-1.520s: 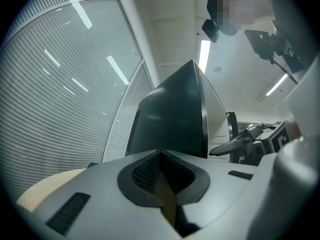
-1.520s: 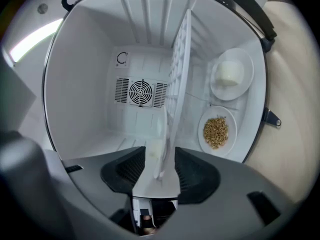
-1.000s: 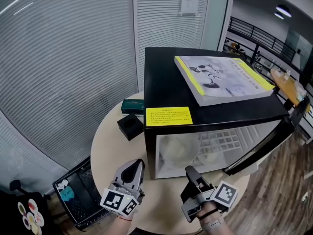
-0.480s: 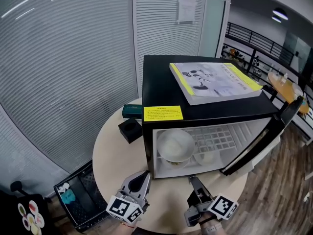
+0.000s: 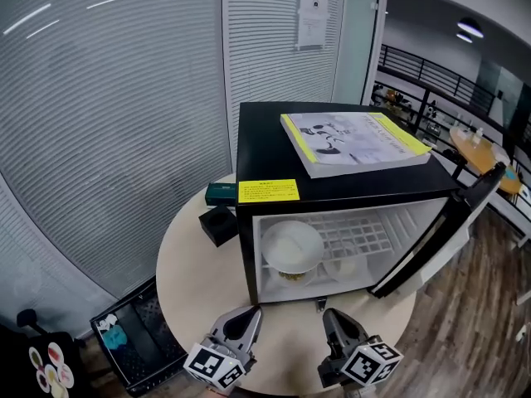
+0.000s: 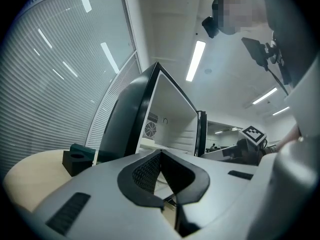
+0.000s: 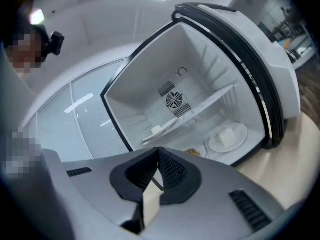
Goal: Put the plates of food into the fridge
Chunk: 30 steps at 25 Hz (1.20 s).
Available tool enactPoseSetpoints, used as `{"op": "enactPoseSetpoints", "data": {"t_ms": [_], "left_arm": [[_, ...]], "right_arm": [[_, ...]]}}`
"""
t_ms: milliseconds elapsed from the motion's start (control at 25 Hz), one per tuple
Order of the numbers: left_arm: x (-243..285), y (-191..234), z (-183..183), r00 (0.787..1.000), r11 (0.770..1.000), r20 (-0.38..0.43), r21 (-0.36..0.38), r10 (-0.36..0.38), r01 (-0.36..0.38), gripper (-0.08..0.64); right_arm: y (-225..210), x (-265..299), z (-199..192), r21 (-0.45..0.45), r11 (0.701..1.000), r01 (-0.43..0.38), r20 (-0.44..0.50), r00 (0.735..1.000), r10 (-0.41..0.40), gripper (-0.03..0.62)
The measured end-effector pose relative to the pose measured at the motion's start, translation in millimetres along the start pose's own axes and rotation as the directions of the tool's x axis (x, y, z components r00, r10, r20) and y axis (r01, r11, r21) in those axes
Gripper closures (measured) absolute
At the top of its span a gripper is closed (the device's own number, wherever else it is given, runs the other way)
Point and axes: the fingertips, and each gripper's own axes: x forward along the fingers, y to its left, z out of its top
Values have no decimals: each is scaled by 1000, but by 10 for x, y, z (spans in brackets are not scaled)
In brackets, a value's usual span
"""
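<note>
A black mini fridge [image 5: 332, 185] stands on the round table [image 5: 187, 268] with its door [image 5: 436, 235] swung open to the right. On its floor sit a white bowl-like plate of food [image 5: 290, 249] at the left and a smaller plate [image 5: 344, 265] at the right. In the right gripper view the plate with a white block [image 7: 227, 136] and a dish of yellowish food [image 7: 192, 152] show inside. My left gripper [image 5: 249, 313] [image 6: 160, 153] hovers shut and empty before the fridge. My right gripper [image 5: 332, 313] [image 7: 159, 156] has just been closing and is shut on nothing.
A large book [image 5: 357, 139] lies on the fridge top, above a yellow label [image 5: 267, 191]. A black block [image 5: 217, 222] [image 6: 77, 159] and a green box [image 5: 222, 192] sit left of the fridge. A black crate [image 5: 133, 338] stands on the floor at the left.
Both grippers have drawn back from the fridge opening toward the table's near edge. The right gripper has rolled and its jaws have closed. The plates inside have not moved.
</note>
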Motion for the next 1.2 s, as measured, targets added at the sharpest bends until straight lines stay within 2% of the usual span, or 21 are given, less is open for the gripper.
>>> {"op": "enactPoseSetpoints", "data": {"t_ms": [160, 280, 640, 1080, 1200], "left_arm": [[-36, -65, -62, 1000, 1000, -10, -16, -7, 6, 554], [-46, -94, -89, 1000, 1000, -14, -31, -1, 0, 554], [50, -234, -137, 1000, 998, -4, -65, -24, 24, 554], [131, -339, -196, 999, 997, -5, -73, -35, 34, 554], [143, -350, -199, 999, 997, -5, -71, -35, 34, 554]], "right_arm": [[60, -80, -65, -213, 977, -7, -19, 1000, 3, 584], [17, -168, -113, -300, 954, 17, -22, 999, -24, 584], [-171, -348, -101, -331, 940, 85, 4, 996, -89, 586], [-159, -373, -104, -437, 897, 71, 3, 997, -78, 588], [-127, -361, -71, -440, 896, 65, 9, 998, -68, 588]]}}
